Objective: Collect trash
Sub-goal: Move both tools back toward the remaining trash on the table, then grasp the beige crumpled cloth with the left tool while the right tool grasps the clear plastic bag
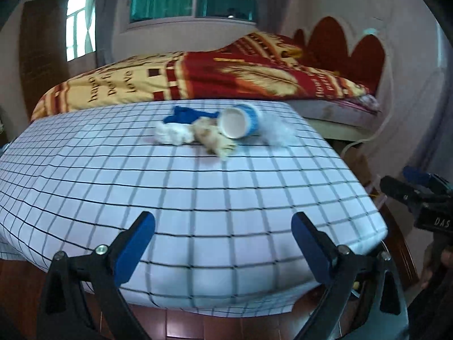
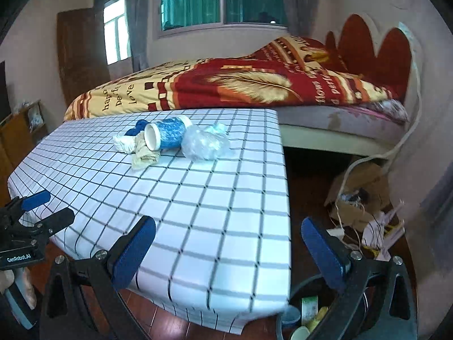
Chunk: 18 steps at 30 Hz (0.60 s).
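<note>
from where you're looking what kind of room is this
Most likely a bedroom in a home. A bed with a red and gold quilt and a scalloped red headboard stands behind the checked table, with curtained windows beyond.

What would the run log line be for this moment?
left gripper: open, empty | right gripper: open, empty | blue-and-white paper cup: on its side on checked tablecloth | dark trash bin: below table corner

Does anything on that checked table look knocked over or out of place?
Yes. A blue paper cup lies tipped on its side on the checked table, amid crumpled tissues, a blue scrap and a scrunched clear plastic bag.
</note>
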Motion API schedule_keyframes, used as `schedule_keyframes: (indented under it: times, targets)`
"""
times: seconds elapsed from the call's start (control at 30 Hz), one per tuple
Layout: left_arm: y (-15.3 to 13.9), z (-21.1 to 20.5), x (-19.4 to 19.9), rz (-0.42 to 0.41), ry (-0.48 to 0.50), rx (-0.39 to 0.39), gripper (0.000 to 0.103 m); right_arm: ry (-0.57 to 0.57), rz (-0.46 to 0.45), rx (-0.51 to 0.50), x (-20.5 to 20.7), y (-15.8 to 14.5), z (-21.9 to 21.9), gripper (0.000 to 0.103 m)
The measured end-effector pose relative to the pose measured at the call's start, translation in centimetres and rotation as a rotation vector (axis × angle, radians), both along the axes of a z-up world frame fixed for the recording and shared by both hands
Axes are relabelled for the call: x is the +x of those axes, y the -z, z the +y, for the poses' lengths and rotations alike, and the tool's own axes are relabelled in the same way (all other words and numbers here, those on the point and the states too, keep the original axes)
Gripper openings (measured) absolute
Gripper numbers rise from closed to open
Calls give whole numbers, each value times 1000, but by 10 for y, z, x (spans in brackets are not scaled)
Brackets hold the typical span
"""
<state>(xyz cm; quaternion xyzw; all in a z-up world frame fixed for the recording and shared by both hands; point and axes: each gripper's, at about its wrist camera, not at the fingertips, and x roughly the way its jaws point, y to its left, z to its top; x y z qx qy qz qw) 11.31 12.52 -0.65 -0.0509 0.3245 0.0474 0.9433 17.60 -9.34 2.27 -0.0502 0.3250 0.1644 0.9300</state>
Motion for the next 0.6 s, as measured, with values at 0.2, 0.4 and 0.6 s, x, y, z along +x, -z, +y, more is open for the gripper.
schedule_keyframes:
  times: [0.2,0.4,0.6]
  targets:
    - [4,19,32,12,-32,19,97,-57,41,-46,46,7,38,103]
    - [13,25,72,43,-15,5,95,-91,84,-64,99,23,65,101]
    - [24,26,123,89,9,3,93,-132,111,-76,150,36,82,95]
